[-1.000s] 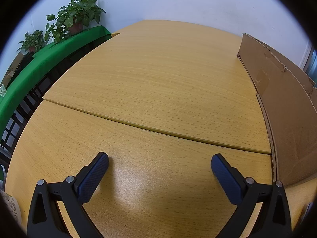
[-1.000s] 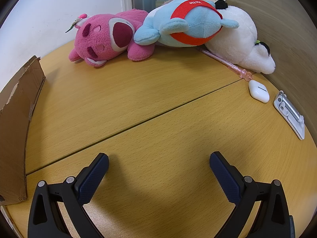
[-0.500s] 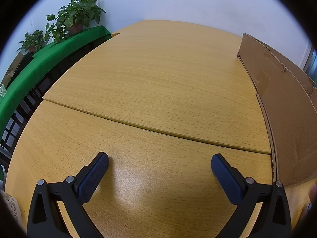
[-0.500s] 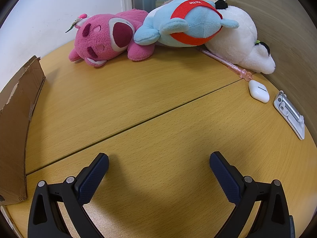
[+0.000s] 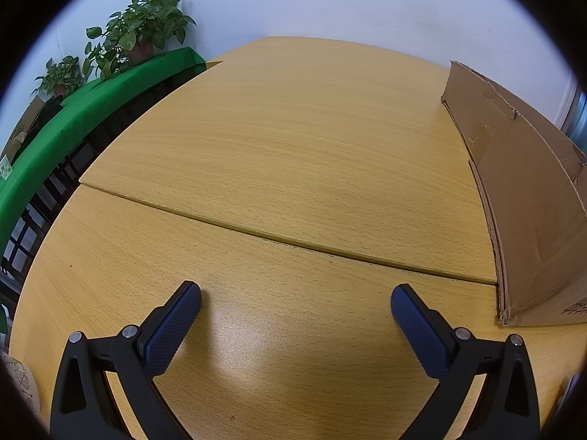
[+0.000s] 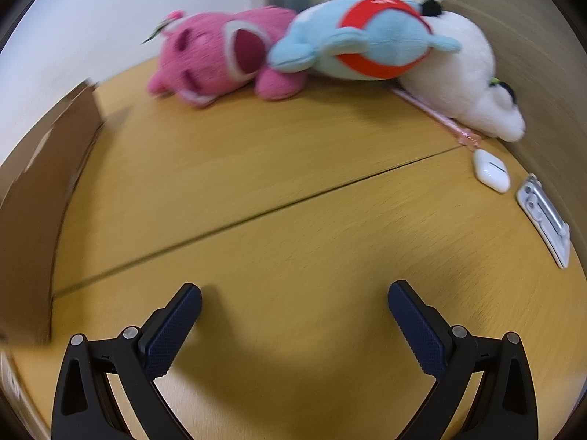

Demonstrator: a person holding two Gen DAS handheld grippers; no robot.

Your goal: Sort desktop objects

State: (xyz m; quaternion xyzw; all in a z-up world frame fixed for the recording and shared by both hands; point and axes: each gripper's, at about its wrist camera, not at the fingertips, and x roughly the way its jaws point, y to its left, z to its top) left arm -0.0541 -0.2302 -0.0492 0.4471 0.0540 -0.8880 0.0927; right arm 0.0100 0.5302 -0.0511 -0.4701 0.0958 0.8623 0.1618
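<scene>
In the right wrist view a pink plush bear (image 6: 223,60), a light blue plush with a red band (image 6: 363,38) and a white plush (image 6: 462,88) lie at the far side of the wooden table. A pink wand (image 6: 436,115), a white earbud case (image 6: 491,170) and a silver clip-like object (image 6: 544,216) lie at the right. My right gripper (image 6: 293,304) is open and empty above bare table, well short of them. My left gripper (image 5: 295,304) is open and empty above bare table. A cardboard box (image 5: 524,198) stands to its right; it also shows in the right wrist view (image 6: 40,198).
A green-covered shelf (image 5: 73,117) with potted plants (image 5: 139,33) runs beyond the table's left edge. A seam (image 5: 293,244) crosses the tabletop. A brown panel wall (image 6: 532,55) bounds the table behind the plush toys.
The right gripper's view has shifted and blurred; the toys and box now sit a little more to the right and lower. The left gripper has not moved.
</scene>
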